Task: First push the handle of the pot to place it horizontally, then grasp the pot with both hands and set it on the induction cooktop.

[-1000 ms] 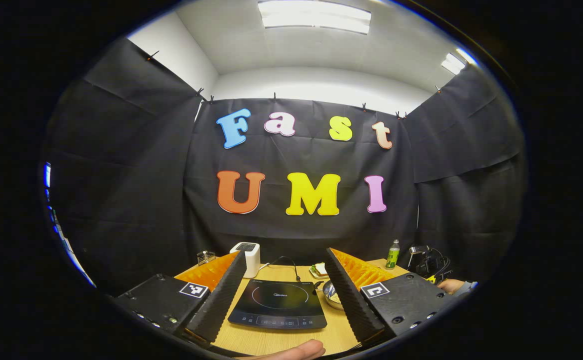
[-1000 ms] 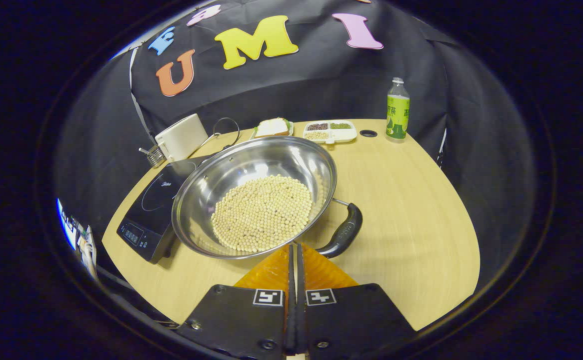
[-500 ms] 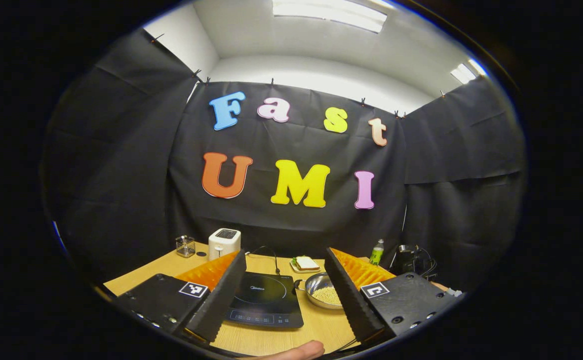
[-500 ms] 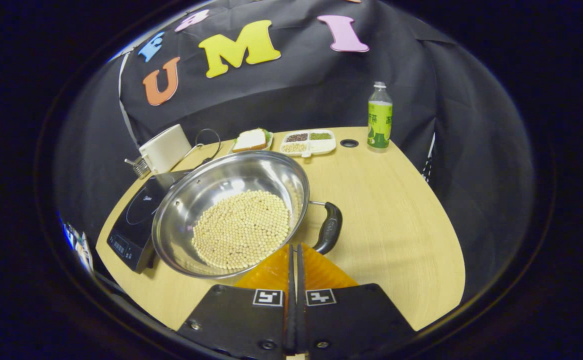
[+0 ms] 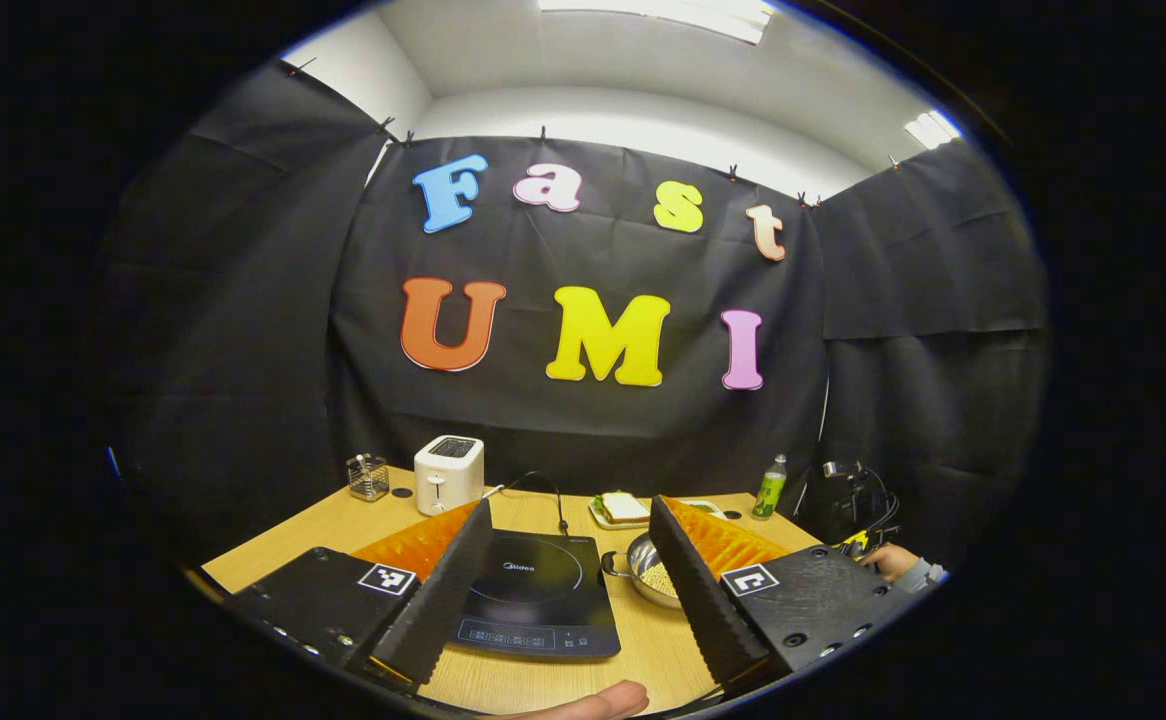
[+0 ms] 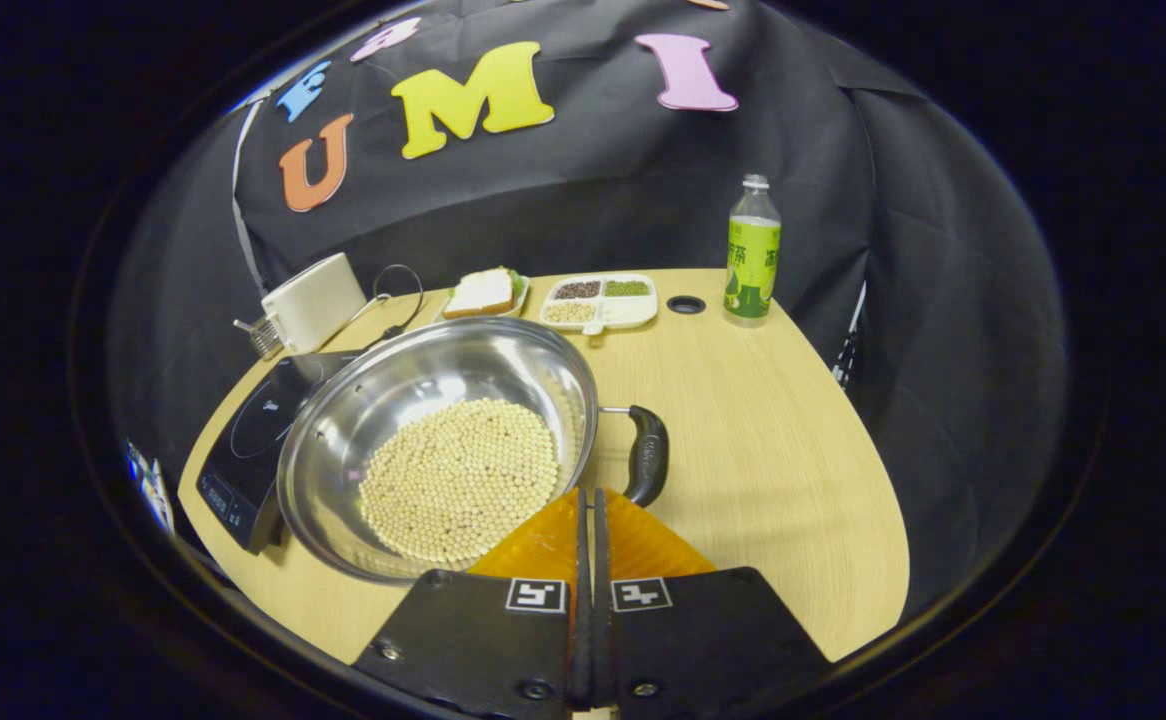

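While the right claw [image 6: 590, 520] sits nearest in the right gripper view with its two orange fingers pressed together on nothing, its tips rest just beside the near rim of the pot [image 6: 438, 445], close to the black handle [image 6: 648, 455]. That handle juts from the pot's right side and curves toward the claw; whether it already counts as horizontal I cannot tell, so the push looks to be under way or just ending. Pale beans [image 6: 458, 478] cover the pot's bottom. It stands on the worktop [image 6: 773, 450], its far left edge overlapping the induction cooktop [image 6: 243, 440] in this view, though the left gripper view shows it beside the cooktop, not on it.

From the left gripper view, the left claw [image 5: 571, 560] is spread wide and holds nothing, framing the cooktop and the pot's edge between its fingers.

Farther back stand a white toaster [image 6: 311, 302], a sandwich plate [image 6: 483, 292], a divided tray [image 6: 600, 300] and a green bottle [image 6: 751, 255].

Both the two-handed grasp and the lift onto the cooktop are not yet done.
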Motion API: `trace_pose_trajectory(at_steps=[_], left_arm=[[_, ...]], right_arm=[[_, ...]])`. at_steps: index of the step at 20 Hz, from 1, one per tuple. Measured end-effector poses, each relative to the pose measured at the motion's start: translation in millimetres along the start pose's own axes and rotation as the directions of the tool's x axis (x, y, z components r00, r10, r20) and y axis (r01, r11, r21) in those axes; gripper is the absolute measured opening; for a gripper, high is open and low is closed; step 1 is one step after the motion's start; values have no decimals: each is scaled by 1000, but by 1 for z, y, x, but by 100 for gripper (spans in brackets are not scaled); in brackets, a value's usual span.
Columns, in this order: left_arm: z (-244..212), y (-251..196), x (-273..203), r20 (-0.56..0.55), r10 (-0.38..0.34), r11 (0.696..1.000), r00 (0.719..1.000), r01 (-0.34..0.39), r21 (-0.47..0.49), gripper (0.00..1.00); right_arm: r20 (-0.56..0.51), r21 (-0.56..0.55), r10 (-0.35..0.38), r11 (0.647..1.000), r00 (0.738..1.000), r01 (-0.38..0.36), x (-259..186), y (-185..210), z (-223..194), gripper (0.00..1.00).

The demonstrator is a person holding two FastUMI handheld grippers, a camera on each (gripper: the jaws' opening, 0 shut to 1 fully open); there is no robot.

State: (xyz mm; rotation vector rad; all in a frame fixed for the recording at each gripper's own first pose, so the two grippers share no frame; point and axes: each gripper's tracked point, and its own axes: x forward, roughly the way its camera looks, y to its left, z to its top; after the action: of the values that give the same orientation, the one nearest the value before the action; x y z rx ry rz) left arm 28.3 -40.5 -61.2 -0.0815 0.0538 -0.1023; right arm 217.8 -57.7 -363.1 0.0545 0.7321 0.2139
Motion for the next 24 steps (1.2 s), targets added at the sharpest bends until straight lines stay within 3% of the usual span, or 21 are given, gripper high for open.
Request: trace_pose_trajectory(at_steps=[6,12,15,16,17,18,19,21,24], left_arm=[[-29,-19,51,-79,-33,999,996,34,0,95],[-73,-43,103,-215,-62,997,975,68,22,95],[-98,-54,127,-281,-69,997,957,76,13,95],[-103,-57,137,-298,-70,997,952,78,16,95],[-115,-59,147,-327,-66,997,943,76,19,96],[-124,-61,155,-351,-63,997,934,76,23,96],[-134,-63,162,-376,-60,997,925,76,28,96],[-156,-66,175,-436,-50,996,899,75,38,96],[-186,-66,194,-511,-39,997,859,69,39,96]], right_arm=[[30,26,42,999,999,-43,3,-9,14,4],[129,-2,13,1000,992,-13,-21,-27,34,5],[170,-14,-8,1000,985,10,-33,-31,41,21],[185,-19,-9,1000,983,13,-37,-29,45,41],[194,-22,-17,1000,981,22,-40,-29,47,45],[199,-27,-25,999,980,31,-41,-29,49,64],[198,-30,-35,999,980,42,-41,-30,50,72],[194,-34,-52,998,980,60,-36,-31,53,81],[193,-44,-37,998,981,46,-26,-26,57,82]])
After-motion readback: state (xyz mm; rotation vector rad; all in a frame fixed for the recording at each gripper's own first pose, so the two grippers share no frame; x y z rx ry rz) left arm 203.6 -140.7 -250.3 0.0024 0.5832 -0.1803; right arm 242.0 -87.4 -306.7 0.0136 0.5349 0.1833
